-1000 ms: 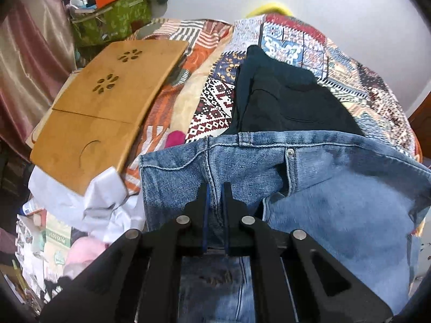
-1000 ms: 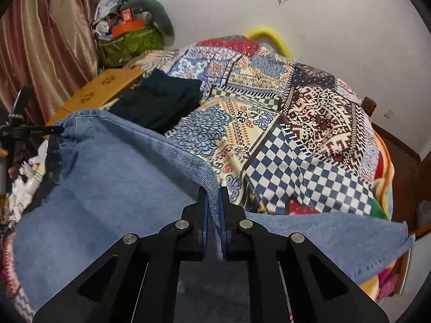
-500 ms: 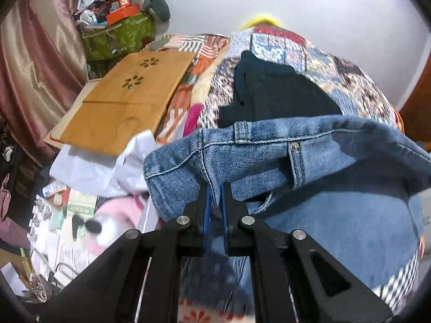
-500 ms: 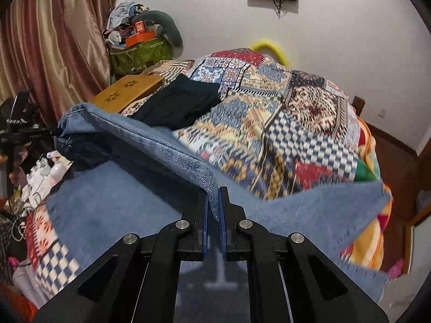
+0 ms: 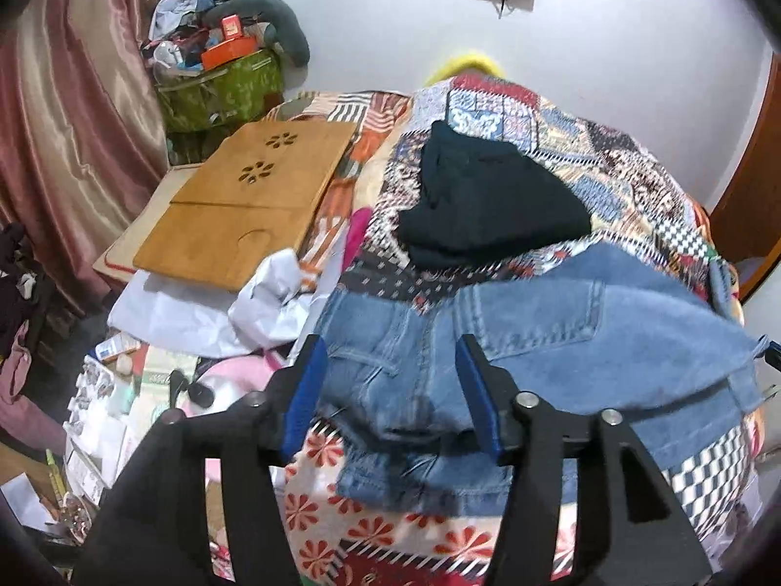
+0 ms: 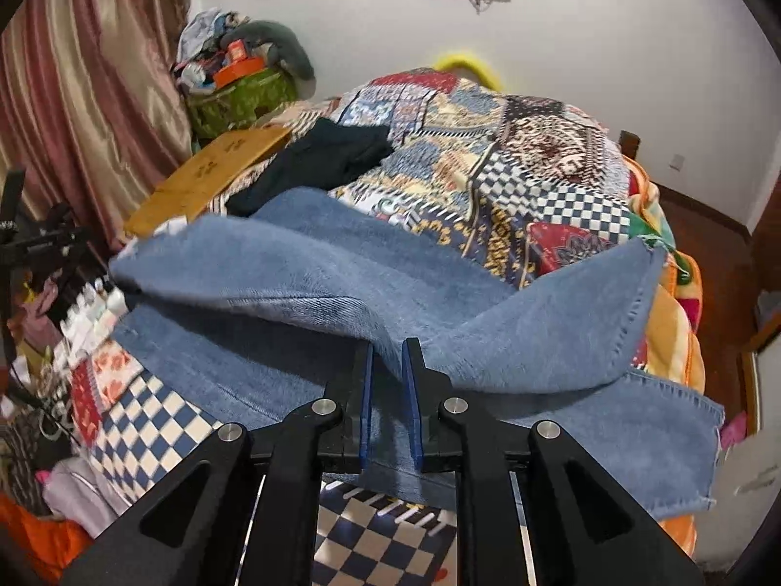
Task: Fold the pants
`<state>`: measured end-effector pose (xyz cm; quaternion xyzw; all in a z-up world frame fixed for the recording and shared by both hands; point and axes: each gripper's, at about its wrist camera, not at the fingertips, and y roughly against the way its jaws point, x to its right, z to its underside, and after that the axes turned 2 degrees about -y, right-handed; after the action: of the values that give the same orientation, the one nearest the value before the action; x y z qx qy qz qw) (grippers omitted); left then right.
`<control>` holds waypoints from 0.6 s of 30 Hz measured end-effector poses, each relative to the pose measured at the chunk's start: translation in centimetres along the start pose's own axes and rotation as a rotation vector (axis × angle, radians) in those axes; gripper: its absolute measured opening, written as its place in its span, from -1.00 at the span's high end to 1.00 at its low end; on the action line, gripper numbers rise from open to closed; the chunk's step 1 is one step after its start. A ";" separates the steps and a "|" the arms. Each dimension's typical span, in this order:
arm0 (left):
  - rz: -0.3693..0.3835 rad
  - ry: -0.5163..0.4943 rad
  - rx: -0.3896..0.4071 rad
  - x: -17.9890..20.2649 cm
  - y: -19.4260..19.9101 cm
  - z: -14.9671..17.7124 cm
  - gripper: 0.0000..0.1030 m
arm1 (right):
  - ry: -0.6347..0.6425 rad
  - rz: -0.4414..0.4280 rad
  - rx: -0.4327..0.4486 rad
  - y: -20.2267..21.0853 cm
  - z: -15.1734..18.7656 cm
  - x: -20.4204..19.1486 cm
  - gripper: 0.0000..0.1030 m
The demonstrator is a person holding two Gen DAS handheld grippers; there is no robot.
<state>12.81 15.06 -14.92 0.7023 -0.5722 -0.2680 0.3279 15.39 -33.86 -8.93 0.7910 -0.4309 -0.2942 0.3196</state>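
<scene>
Blue jeans (image 5: 527, 342) lie on the patchwork bedspread (image 5: 610, 180), folded over lengthwise, back pocket up. My left gripper (image 5: 388, 366) is open wide, its blue pads either side of the waist end, holding nothing. In the right wrist view the jeans (image 6: 317, 283) show with the upper leg draped across the lower one and the hems at the right. My right gripper (image 6: 388, 364) is slightly parted, with a fold of denim still between its pads.
Folded dark pants (image 5: 488, 205) lie further up the bed, also seen in the right wrist view (image 6: 317, 161). A wooden lap tray (image 5: 244, 205) rests at the bed's left edge. White cloth (image 5: 273, 298) and clutter cover the floor on the left. A green bag (image 5: 219, 93) stands in the corner.
Both grippers lowered the jeans onto the bed. The left gripper opened wide and let go of the waistband. The right gripper's jaws parted a little.
</scene>
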 end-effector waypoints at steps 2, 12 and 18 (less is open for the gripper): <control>0.022 0.001 0.003 0.8 -0.4 -0.8 -0.19 | -0.021 0.013 0.026 1.0 -0.4 0.7 0.64; 0.057 -0.054 -0.035 6.2 -5.1 -5.9 -0.58 | -0.146 0.160 0.024 -0.1 -3.7 7.6 0.11; 0.064 -0.082 -0.092 8.6 -9.2 -7.8 -0.60 | -0.267 0.180 -0.080 -5.1 -5.0 12.7 0.11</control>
<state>26.21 9.03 -17.00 0.6564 -0.5944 -0.3117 0.3445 27.41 -41.46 -12.12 0.6897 -0.5267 -0.3837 0.3158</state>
